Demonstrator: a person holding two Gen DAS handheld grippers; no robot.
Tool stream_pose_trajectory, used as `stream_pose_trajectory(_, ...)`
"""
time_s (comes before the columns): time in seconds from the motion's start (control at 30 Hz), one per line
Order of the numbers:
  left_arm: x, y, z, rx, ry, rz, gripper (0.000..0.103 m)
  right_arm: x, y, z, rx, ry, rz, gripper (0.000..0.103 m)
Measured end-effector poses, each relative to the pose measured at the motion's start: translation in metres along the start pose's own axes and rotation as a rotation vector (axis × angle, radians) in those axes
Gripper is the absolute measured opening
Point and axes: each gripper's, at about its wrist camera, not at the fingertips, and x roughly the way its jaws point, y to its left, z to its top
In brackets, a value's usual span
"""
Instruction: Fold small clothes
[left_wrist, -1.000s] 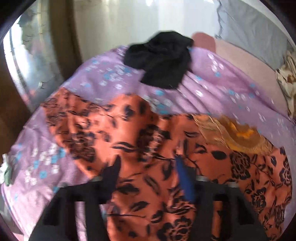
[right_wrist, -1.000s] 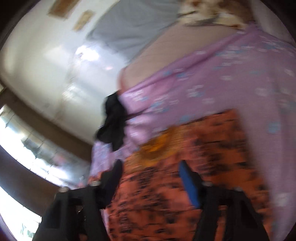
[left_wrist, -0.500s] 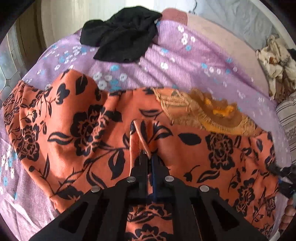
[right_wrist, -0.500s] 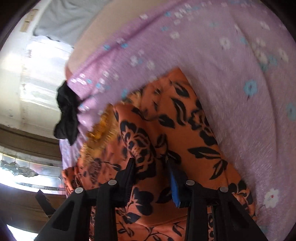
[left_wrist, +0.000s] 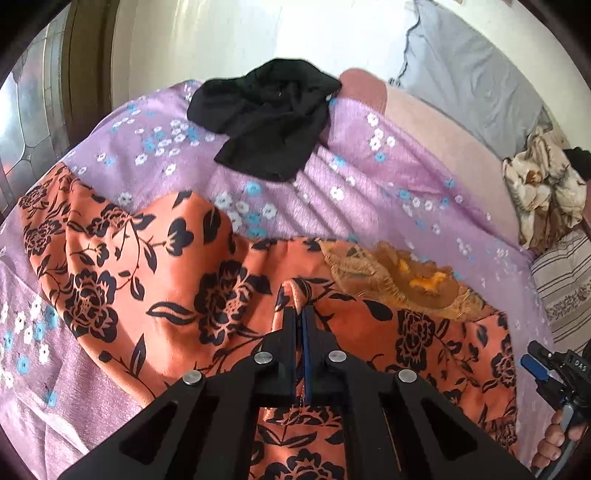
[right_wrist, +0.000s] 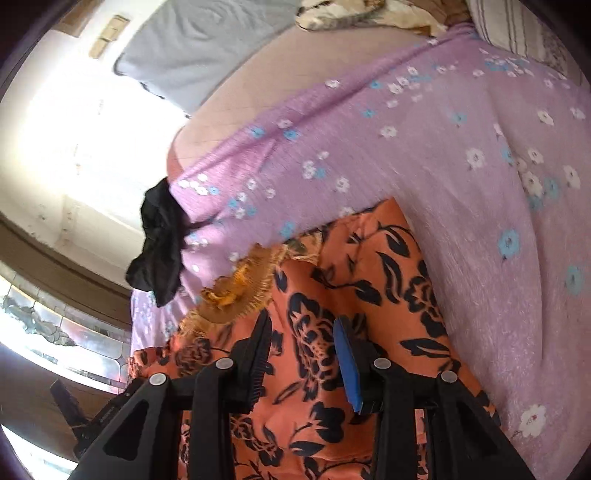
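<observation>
While still pinching orange floral garment (left_wrist: 207, 295) | left claw (left_wrist: 300, 314) lifted | right claw (right_wrist: 301, 354) now spread wider, empty

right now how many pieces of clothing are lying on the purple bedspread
2. The orange floral garment lies spread at the near side, pinched by the left gripper. The black garment sits crumpled at the far edge. More may lie out of view.
</observation>
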Motion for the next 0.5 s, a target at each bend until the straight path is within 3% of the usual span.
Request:
stream_pose_trajectory(0.07,0.01,-0.002,-0.001,0.01,0.037,0.047,0.012,0.003,-0.004,-0.001,0.019,0.013,-0.013,0.038)
stream_pose_trajectory(0.13,0.019,-0.004,-0.005,0.017,0.083,0.075,0.051,0.005,-0.009,0.0,0.04,0.021,-0.018,0.038)
stream_pose_trajectory(0.17,0.024,-0.006,-0.008,0.019,0.091,0.073,0.053,0.005,-0.012,0.0,0.052,0.019,-0.018,0.038)
stream_pose_trajectory(0.2,0.026,-0.006,-0.012,0.025,0.1,0.065,0.053,0.004,-0.014,0.001,0.058,0.016,-0.017,0.038)
stream_pose_trajectory(0.23,0.031,-0.008,-0.015,0.033,0.12,0.056,0.041,0.004,-0.015,0.002,0.063,0.011,-0.017,0.038)
stream_pose_trajectory(0.3,0.037,-0.014,-0.019,0.048,0.152,0.024,0.004,0.004,-0.015,0.003,0.068,0.002,-0.02,0.038)
stream_pose_trajectory(0.5,-0.011,-0.026,-0.009,0.088,-0.042,-0.002,0.002,0.009,-0.015,0.001,0.068,0.01,-0.028,0.038)
